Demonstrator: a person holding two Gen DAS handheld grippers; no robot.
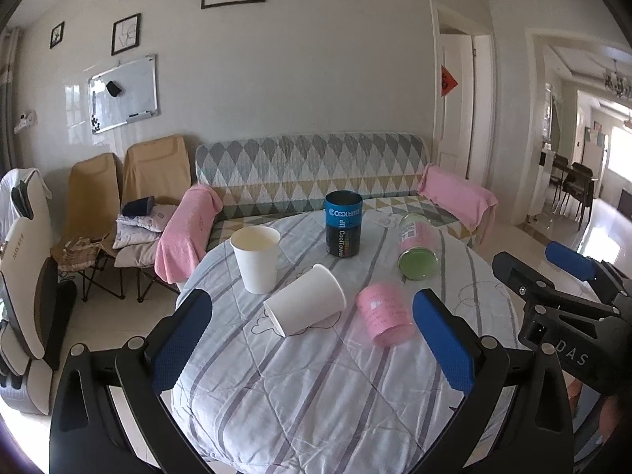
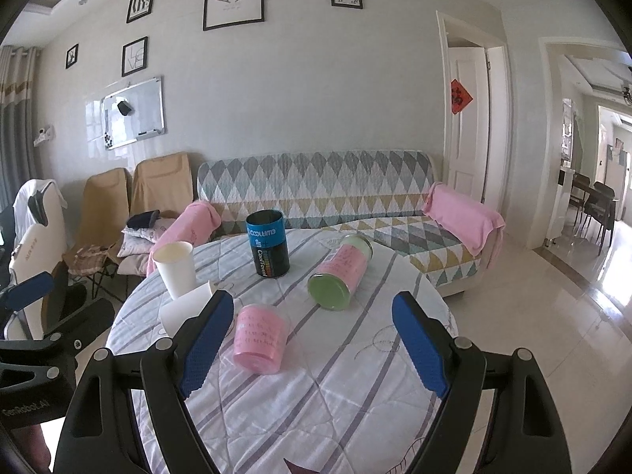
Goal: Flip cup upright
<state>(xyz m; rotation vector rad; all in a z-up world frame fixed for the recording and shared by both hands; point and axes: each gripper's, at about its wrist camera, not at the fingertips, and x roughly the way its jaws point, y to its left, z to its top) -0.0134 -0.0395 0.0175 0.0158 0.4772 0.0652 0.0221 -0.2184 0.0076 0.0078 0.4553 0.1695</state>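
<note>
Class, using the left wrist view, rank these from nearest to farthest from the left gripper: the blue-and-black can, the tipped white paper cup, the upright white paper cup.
1. Tipped white paper cup, lying just ahead of the left gripper.
2. Upright white paper cup, behind it, left.
3. Blue-and-black can, far side, centre.
</note>
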